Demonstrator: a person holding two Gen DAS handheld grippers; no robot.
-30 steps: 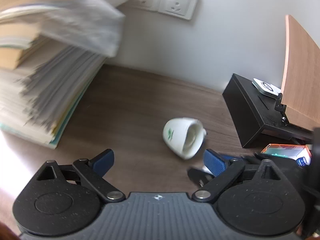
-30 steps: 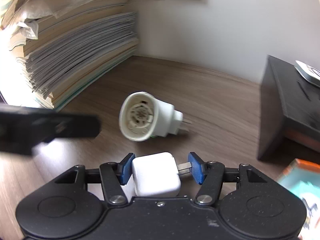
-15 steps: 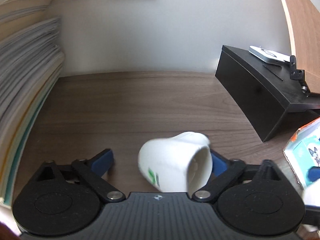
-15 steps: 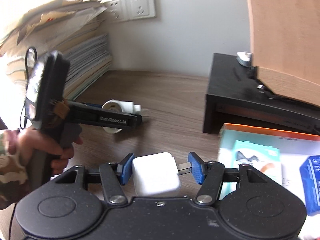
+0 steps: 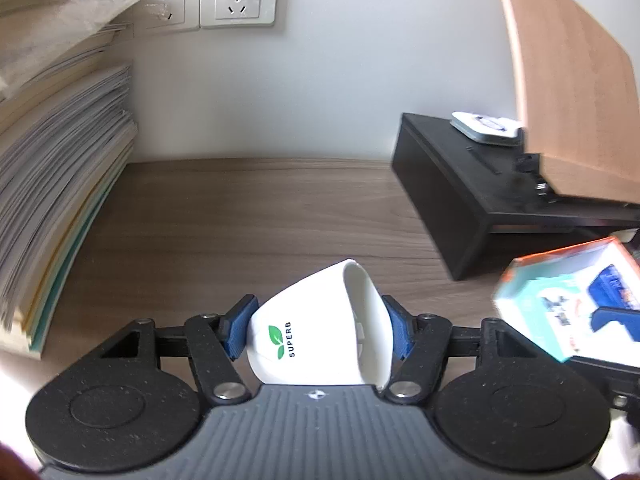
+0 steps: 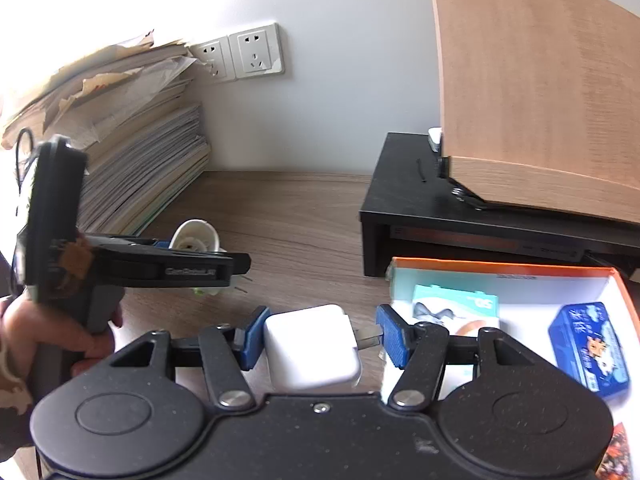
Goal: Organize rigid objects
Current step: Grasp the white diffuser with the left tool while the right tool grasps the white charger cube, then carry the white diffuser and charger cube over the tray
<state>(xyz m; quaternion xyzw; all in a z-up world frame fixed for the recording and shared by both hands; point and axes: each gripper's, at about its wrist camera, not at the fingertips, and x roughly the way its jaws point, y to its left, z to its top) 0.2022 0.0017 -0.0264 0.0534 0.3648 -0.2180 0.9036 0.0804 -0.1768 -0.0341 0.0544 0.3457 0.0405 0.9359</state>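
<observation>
L gripper (image 5: 318, 330): jaws closing on white plug (image 5: 320, 332), the one w/ the leaf logo, lying sideways btwn the pads; both blue pads look to be touching its sides, so about gripped, half-wide. Plug sits deep in the jaws, near the gripper body, wide open end toward the R pad.

R gripper (image 6: 320, 336): jaws part open, clamped on white charger (image 6: 310, 346); L pad on its flat side, R pad on the prong tips. Charger sits back in the jaws, just L of the box (image 6: 504, 272) edge.

Risks, as judged:
- Plug tapered and glossy; pads on a cone could squeeze it out fwd or let it roll once lifted off the desk (image 5: 256, 216). Cause: slanted contact.
- Charger held partly by thin prongs; small contact, could pivot or drop on a quick swing.
- R gripper near the box wall; could clip the rim and shove the box on the way in.
- Two grippers close together; could knock each other.

Containers:
- Box, orange rim, white inside, ahead-R of R jaws: holds a blue tin (image 6: 588, 348), a teal pack (image 6: 456, 306); something more at the lower corner, can't tell what.
</observation>
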